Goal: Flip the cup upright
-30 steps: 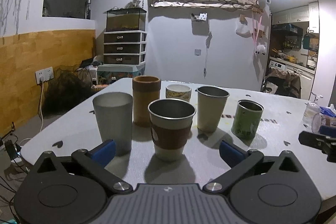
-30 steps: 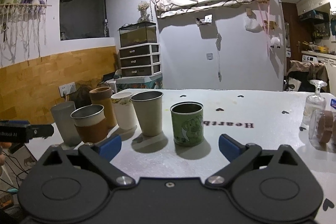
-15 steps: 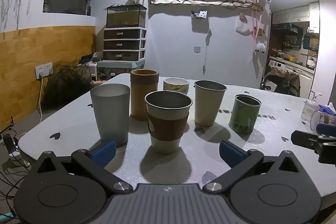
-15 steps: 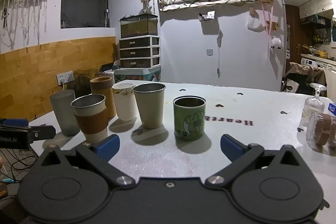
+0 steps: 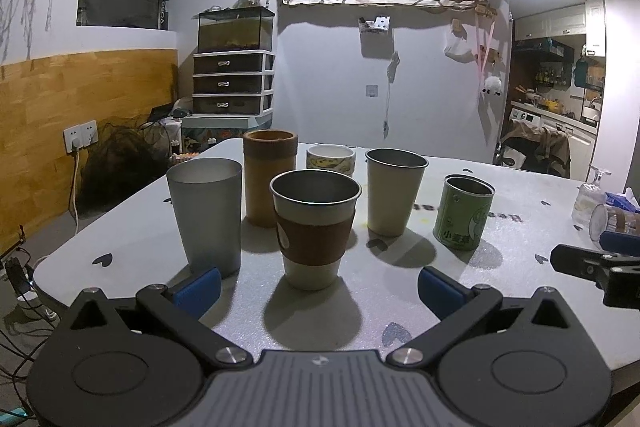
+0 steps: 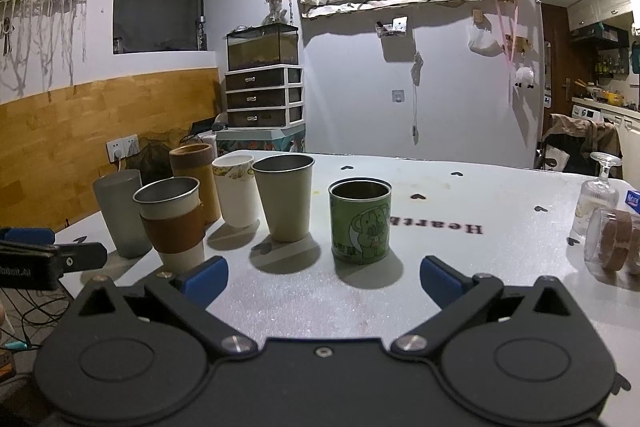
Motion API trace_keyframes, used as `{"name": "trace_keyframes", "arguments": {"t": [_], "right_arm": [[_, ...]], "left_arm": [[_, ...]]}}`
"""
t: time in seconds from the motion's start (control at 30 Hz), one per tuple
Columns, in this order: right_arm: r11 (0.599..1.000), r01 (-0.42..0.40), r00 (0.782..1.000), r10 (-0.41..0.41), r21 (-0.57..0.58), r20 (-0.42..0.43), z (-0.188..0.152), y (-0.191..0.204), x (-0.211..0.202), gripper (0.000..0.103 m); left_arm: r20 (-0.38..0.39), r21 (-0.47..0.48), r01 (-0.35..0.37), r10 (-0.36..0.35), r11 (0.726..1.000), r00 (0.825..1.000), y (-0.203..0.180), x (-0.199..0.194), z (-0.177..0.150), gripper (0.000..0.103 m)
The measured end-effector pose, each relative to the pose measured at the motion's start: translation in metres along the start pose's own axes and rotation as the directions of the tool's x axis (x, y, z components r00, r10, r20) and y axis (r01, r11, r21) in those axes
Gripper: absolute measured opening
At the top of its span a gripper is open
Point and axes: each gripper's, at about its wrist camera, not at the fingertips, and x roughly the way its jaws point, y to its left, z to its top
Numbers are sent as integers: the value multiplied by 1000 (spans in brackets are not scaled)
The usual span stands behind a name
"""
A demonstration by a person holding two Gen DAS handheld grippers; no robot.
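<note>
On the grey table (image 5: pixel 132 239), six cups are seen standing upright in a loose cluster: a frosted grey tumbler (image 5: pixel 206 217), a brown cylindrical cup (image 5: pixel 270 183), a steel cup with a brown sleeve (image 5: pixel 314 229), a white patterned cup (image 5: pixel 331 159), a beige steel cup (image 5: pixel 394 197) and a green tin cup (image 5: pixel 464 213). Near the table's right edge, a clear glass cup with a cork band (image 6: pixel 610 245) is found lying on its side, just beside an inverted stemmed glass (image 6: pixel 596 197). The left gripper (image 5: pixel 318 285) is held with its jaws spread wide and empty, in front of the sleeved cup. The right gripper (image 6: pixel 323 279) is likewise spread wide, nothing being held, before the green tin cup.
</note>
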Motion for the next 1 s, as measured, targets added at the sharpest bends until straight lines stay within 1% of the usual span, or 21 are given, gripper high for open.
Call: {"name": "trace_keyframes", "arguments": {"t": [1.0], "right_arm": [[1000, 6, 1000, -6, 8, -2, -1, -3, -2, 103]], "left_arm": [[-7, 6, -18, 19, 1000, 1000, 2, 3, 1, 103]]}}
